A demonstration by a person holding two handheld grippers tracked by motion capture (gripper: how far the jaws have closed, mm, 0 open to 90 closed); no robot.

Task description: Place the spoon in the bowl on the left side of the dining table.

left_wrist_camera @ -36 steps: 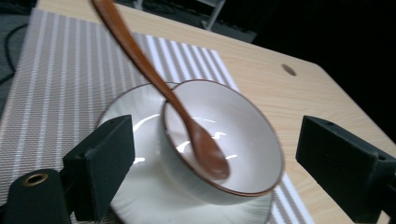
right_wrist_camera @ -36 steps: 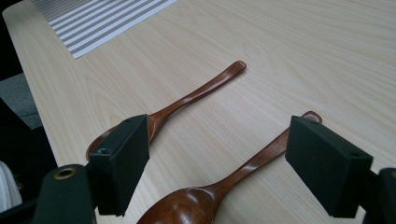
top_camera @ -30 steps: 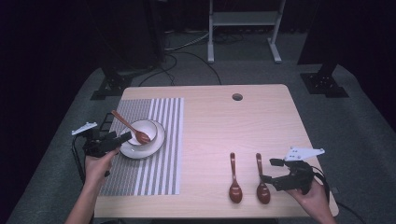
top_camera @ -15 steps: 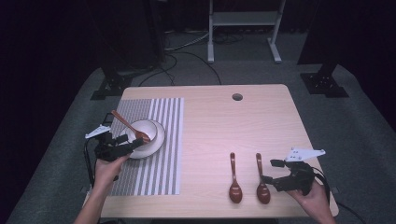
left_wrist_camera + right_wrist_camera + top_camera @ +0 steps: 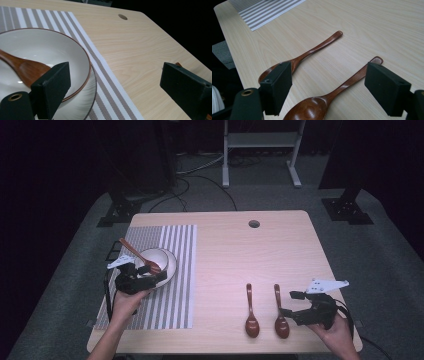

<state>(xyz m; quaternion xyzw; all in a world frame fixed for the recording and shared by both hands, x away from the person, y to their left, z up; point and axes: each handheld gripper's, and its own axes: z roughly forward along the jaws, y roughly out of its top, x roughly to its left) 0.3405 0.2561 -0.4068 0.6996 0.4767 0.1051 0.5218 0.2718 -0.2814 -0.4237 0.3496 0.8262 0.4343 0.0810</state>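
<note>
Left hand (image 5: 126, 301) comes in from the near-left edge, forearm angled up and slightly right, holding the left tongs (image 5: 150, 279) low over the near rim of the bowl (image 5: 161, 259); jaws stand wide apart, holding nothing, one jaw over the bowl's inside and the other out over bare counter in the left gripper view. Right hand (image 5: 336, 334) sits at the near-right corner, right tongs (image 5: 289, 305) pointing left toward the right spoon (image 5: 280, 314); jaws spread wide, empty, and in the right gripper view they straddle that spoon (image 5: 329, 96) without touching it. Counter (image 5: 250, 260) is pale wood with a round hole (image 5: 254, 224) near its far edge; a grey-and-white striped mat (image 5: 172, 285) covers its left part. Dark carpeted floor all round, black stand feet (image 5: 119, 212) at far left and far right, a pale metal frame (image 5: 260, 150) and loose cables beyond the far edge; room otherwise dark. White bowl with brown rim rests on a white plate (image 5: 171, 265) on the mat. A brown wooden spoon (image 5: 137, 254) lies in the bowl, its long axis running far-left to near-right, handle sticking out over the far-left rim, blade down inside. Two more brown spoons lie on bare counter near the right-hand near edge, side by side and apart, the left spoon (image 5: 251, 312) parallel to the right one; both have long axes running near to far, bowls at the near end, handles pointing far.
</note>
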